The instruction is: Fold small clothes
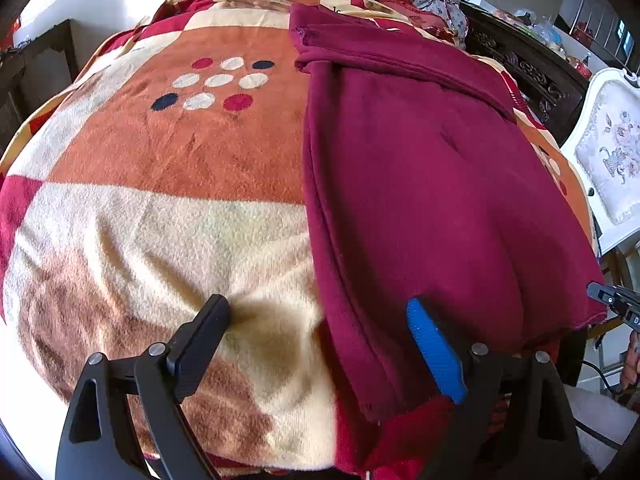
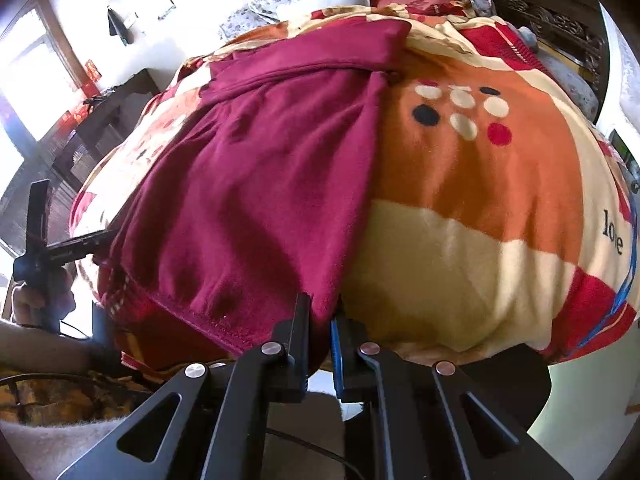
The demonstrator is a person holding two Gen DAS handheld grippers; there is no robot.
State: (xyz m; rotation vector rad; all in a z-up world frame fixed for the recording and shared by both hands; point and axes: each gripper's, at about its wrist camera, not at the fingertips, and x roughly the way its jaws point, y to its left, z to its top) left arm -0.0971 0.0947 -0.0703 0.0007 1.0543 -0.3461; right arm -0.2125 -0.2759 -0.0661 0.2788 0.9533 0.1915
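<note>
Left wrist view shows the dark maroon fleece garment lying lengthwise on the bed, spread over the plush patchwork blanket of orange, cream and red blocks, just right of the blanket's cluster of white, navy and red dots. It looks partly folded: one long straight edge runs down its left side and a doubled band crosses its far end, so a lengthwise fold seems made, while the crosswise folds into a compact packet appear still to come. The left claw stands wide open over the garment's near hem, its black finger on bare cream blanket and its blue ribbed finger resting on the maroon cloth, pinching nothing. In the right wrist view the right claw is closed on the garment's near corner, the cloth running down between its black and blue fingers. The fleece looks soft, thick and matte, with a stitched hem and shallow creases; the blanket beneath is fuzzy and slightly rumpled, likely to drag under the cloth.
</note>
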